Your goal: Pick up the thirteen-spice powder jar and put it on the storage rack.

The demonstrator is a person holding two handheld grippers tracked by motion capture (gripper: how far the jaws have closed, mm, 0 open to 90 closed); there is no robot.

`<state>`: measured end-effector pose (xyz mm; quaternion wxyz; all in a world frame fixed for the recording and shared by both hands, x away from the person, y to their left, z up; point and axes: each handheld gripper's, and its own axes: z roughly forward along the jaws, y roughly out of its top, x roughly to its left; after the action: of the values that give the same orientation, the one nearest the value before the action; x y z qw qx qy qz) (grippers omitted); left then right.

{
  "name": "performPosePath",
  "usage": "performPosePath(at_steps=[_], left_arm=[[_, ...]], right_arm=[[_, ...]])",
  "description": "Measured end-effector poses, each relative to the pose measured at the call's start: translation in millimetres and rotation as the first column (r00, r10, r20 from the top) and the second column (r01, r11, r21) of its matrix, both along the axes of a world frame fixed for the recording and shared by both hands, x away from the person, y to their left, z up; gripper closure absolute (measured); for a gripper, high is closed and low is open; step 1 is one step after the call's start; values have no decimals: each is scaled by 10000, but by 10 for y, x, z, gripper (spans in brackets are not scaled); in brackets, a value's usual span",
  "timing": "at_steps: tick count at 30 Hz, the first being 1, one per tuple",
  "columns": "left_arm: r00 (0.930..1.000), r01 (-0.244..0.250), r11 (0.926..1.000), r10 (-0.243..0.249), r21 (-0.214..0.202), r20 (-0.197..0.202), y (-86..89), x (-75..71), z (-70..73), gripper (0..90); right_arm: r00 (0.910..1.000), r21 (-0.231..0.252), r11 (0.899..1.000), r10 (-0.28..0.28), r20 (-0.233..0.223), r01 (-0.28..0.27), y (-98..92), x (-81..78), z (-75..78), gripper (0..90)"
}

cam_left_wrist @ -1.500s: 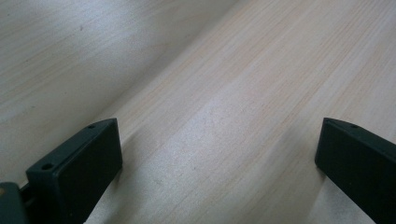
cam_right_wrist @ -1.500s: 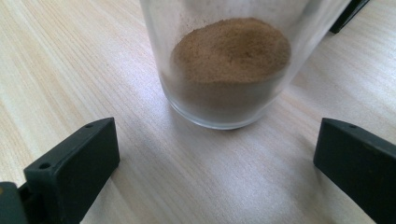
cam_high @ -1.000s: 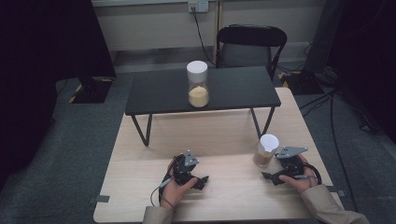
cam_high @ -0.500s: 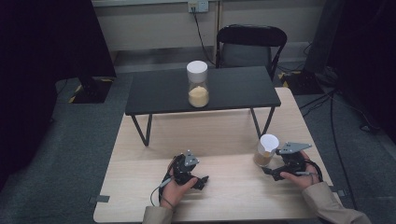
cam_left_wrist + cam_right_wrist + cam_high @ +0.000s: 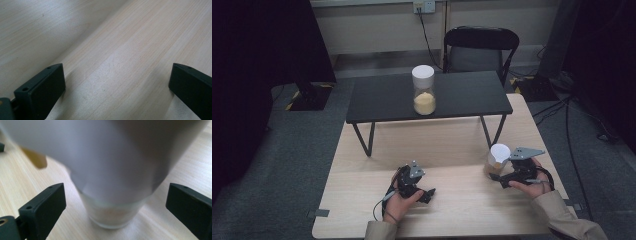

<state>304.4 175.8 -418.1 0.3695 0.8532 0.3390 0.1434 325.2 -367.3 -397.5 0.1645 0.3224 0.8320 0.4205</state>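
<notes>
Tables number 2: a light wooden table (image 5: 452, 195) near the person and 1 low black table (image 5: 462, 97) standing on its far half. Jars number 2, each white-lidded with pale grains inside. 1 jar (image 5: 423, 90) stands on the black table. The other jar (image 5: 498, 161) stands upright between the right gripper (image 5: 503, 176)'s wide jaws, which have just been closing slightly without touching it. The left gripper (image 5: 424, 194) rests wide apart, holding nothing.

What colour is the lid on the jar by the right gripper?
White. The lid on the jar shows best in the high view.
</notes>
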Motion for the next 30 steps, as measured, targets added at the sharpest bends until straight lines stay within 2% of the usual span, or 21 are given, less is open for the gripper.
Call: performPosePath(at_steps=[4,18,25,30], left_arm=[[10000,8,10000,-8,0,0,1,1,0,0],[10000,19,10000,-19,3,3,2,3,0,0],[10000,20,10000,-20,2,1,2,3,0,0],[10000,20,10000,-20,3,2,2,3,0,0]], right_arm=[[9999,446,9990,57,93,-61,-43,32,-18,52],[9984,934,9950,298,486,-343,-49,78,-114,220],[9962,1014,9936,432,755,-508,-53,76,-140,300],[9962,954,9944,372,791,-448,-34,69,-131,304]])
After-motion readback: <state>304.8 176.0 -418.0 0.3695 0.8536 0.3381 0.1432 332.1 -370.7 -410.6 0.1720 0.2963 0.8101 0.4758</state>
